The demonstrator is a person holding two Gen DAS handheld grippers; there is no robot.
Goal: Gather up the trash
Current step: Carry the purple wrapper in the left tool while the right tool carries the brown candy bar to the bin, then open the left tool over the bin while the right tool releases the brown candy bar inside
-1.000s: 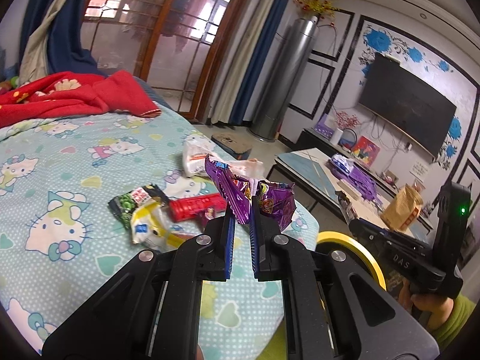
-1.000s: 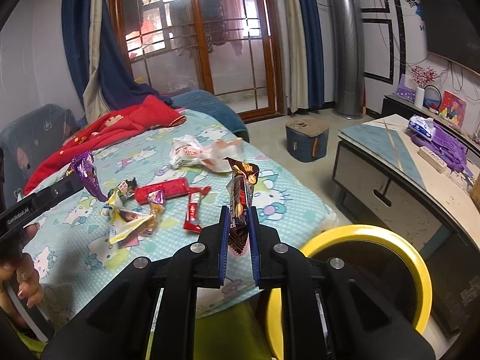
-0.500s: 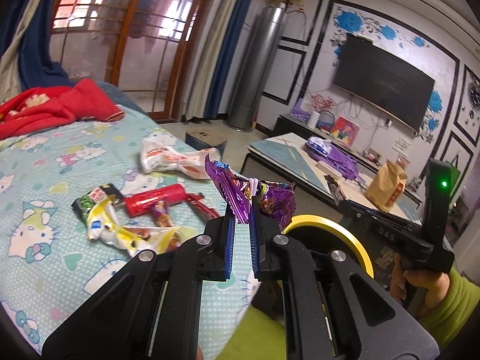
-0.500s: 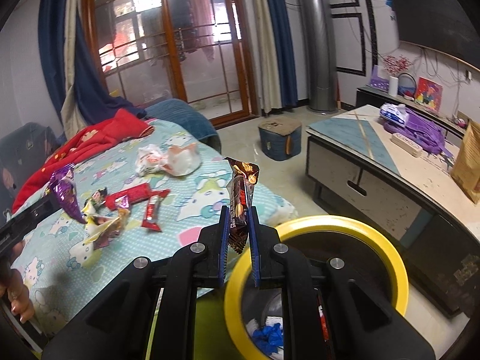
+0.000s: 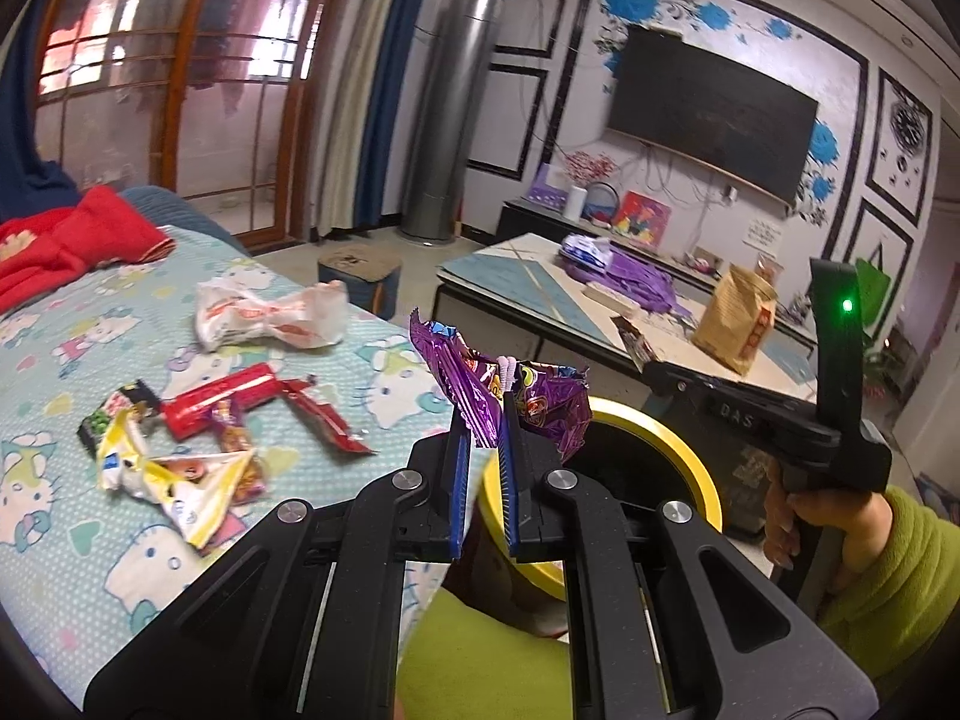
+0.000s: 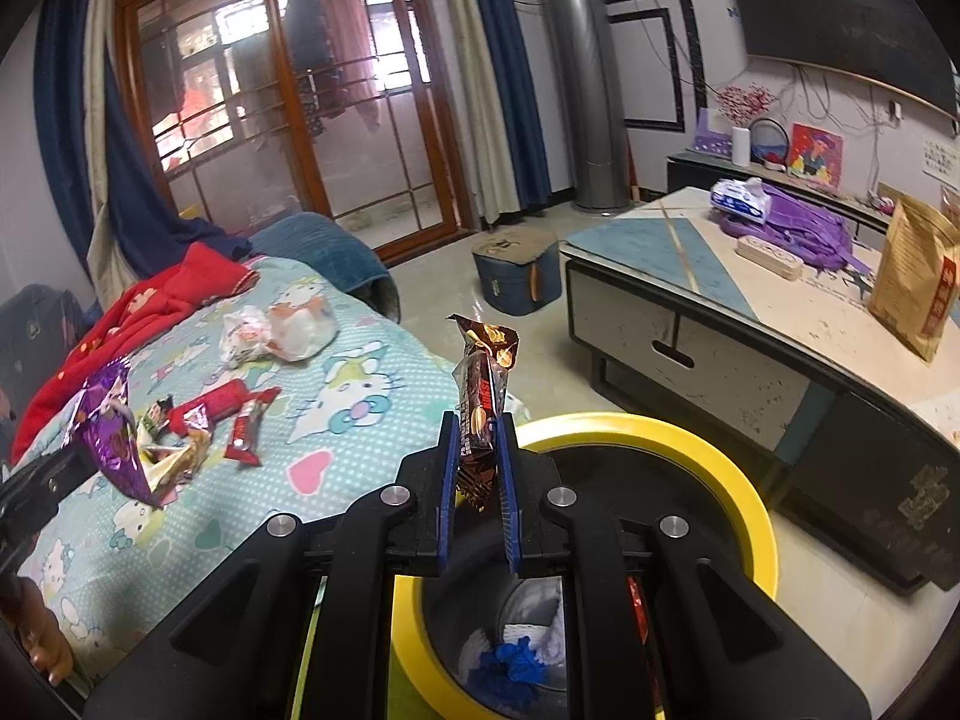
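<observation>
My left gripper (image 5: pixel 482 420) is shut on a crumpled purple snack wrapper (image 5: pixel 540 402), held at the near rim of the yellow-rimmed bin (image 5: pixel 666 438). My right gripper (image 6: pixel 476 438) is shut on a brown chocolate bar wrapper (image 6: pixel 483 384) and holds it upright over the bin's (image 6: pixel 708 462) near left rim. The purple wrapper (image 6: pixel 111 426) also shows at the left of the right wrist view. Several wrappers lie on the Hello Kitty bedsheet (image 5: pixel 72 312): a red one (image 5: pixel 222 399), a yellow-white one (image 5: pixel 174 480), and a white plastic bag (image 5: pixel 264 315).
A red blanket (image 5: pixel 54 240) lies at the bed's far end. A low coffee table (image 6: pixel 750 324) with a brown paper bag (image 6: pixel 918 282) and purple cloth stands beyond the bin. A small blue stool (image 6: pixel 516 270) sits on the floor. Blue and white trash (image 6: pixel 510 660) lies inside the bin.
Both grippers have moved right, off the bed and toward the bin, each still holding its wrapper. The bin now sits directly under the right gripper.
</observation>
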